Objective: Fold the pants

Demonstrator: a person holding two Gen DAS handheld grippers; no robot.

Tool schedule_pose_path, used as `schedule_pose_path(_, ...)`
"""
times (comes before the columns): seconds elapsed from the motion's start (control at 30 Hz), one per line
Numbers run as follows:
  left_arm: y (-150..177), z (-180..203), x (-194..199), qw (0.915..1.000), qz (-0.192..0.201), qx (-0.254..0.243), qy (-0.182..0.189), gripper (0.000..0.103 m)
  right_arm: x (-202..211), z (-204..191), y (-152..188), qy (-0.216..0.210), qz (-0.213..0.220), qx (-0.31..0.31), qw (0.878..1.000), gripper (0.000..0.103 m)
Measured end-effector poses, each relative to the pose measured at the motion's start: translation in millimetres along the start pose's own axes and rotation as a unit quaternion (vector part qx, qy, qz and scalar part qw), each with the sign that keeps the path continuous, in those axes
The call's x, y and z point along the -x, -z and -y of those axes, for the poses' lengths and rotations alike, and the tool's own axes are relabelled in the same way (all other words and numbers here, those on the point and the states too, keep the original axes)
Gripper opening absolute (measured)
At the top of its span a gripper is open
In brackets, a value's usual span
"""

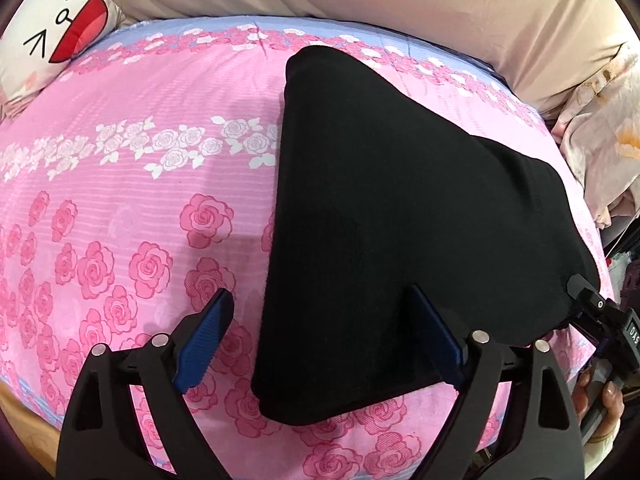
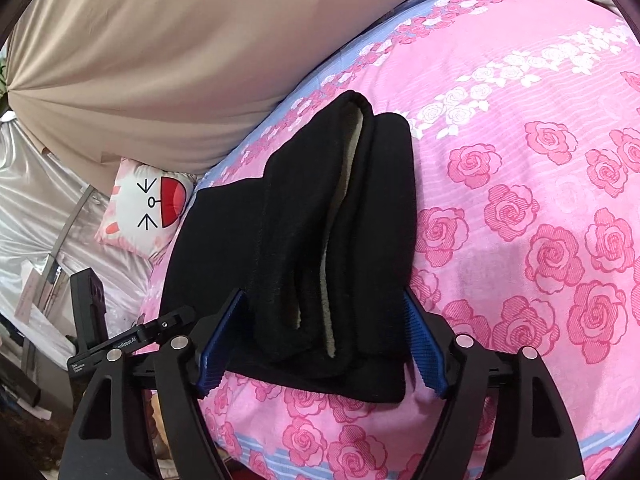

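The left tool stood wide, its blue pads clear of the cloth; the right tool gaped too, straddling the near edge without pinching. The black pants lay folded in a thick stack on the pink rose-print bed. They looked soft, fleece-lined, bulky and limp, so gripping all layers at a folded edge seemed wisest.
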State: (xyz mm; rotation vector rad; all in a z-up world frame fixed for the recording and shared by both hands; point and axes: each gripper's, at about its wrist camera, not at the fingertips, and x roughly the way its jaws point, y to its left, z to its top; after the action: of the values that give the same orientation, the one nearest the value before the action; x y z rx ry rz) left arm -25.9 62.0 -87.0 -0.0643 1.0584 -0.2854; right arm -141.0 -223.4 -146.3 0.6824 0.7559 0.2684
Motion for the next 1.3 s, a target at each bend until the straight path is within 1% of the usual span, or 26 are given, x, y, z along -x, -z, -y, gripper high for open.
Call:
schedule_pose_path(0.1, -1, 2, -2, 1.0, 0.004, -0.003, -0.007, 0.088, -3, -6, 1, 0.0, 0.001, 0.003, 1.0, 0.079)
schedule_pose_path(0.2, -2, 3, -4, 0.9999, 0.006, -0.002, -0.015, 0.092, -6, -10, 0, 0.001, 0.003, 0.008, 1.0, 0.085)
schedule_pose_path(0.47, -7, 6, -13, 0.9999, 0.004, 0.003, -0.009, 0.096, -17, -17, -4, 0.011, 0.009, 0.015, 1.0, 0.087)
schedule_pose_path(0.63, -12, 9, -22, 0.9999, 0.0, 0.009, 0.006, 0.097, -25, -17, -8, 0.016, 0.02, 0.029, 0.999, 0.088)
schedule_pose_path(0.67, -13, 9, -24, 0.9998, -0.003, 0.013, 0.014, 0.097, -26, -17, -9, 0.018, 0.021, 0.033, 0.999, 0.088)
schedule_pose_path(0.7, -16, 7, -29, 0.9991, -0.008, 0.024, 0.034, 0.097, -28, -18, -9, 0.022, 0.023, 0.037, 0.999, 0.086)
schedule_pose_path(0.73, -17, 6, -30, 0.9986, -0.008, 0.031, 0.042, 0.097, -28, -19, -8, 0.023, 0.025, 0.039, 0.999, 0.084)
schedule_pose_path(0.8, -21, 6, -32, 0.9977, -0.003, 0.031, 0.06, 0.093, -28, -15, -8, 0.021, 0.025, 0.03, 0.999, 0.065)
schedule_pose_path(0.83, -21, 5, -31, 0.997, -0.002, 0.031, 0.07, 0.083, -28, -13, -9, 0.014, 0.026, 0.025, 0.999, 0.062)
schedule_pose_path(0.87, -22, 4, -29, 0.9964, 0.001, 0.036, 0.077, 0.076, -26, -10, -9, 0.006, 0.026, 0.02, 0.999, 0.055)
schedule_pose_path(0.9, -22, 2, -26, 0.9959, 0.005, 0.042, 0.079, 0.071, -23, -9, -9, 0.0, 0.028, 0.018, 0.999, 0.05)
schedule_pose_path(0.93, -22, 0, -23, 0.9956, 0.006, 0.044, 0.083, 0.059, -20, -9, -9, -0.005, 0.03, 0.017, 0.999, 0.048)
schedule_pose_path(0.97, -22, -4, -19, 0.9943, 0.009, 0.048, 0.095, 0.049, -19, -10, -9, -0.006, 0.032, 0.019, 0.999, 0.045)
schedule_pose_path(1.07, -22, -9, -7, 0.9903, 0.011, 0.051, 0.128, 0.042, -12, -17, -9, -0.013, 0.035, 0.029, 0.999, 0.042)
schedule_pose_path(1.17, -19, -8, 4, 0.9892, 0.011, 0.044, 0.14, 0.041, 4, -25, -8, -0.029, 0.033, 0.038, 0.998, 0.041)
schedule_pose_path(1.27, -12, -13, 16, 0.9859, 0.0, 0.038, 0.163, 0.041, 16, -28, -4, -0.029, 0.025, 0.044, 0.998, 0.041)
schedule_pose_path(1.3, -9, -15, 18, 0.9846, -0.007, 0.042, 0.17, 0.042, 16, -27, -2, -0.026, 0.017, 0.046, 0.998, 0.043)
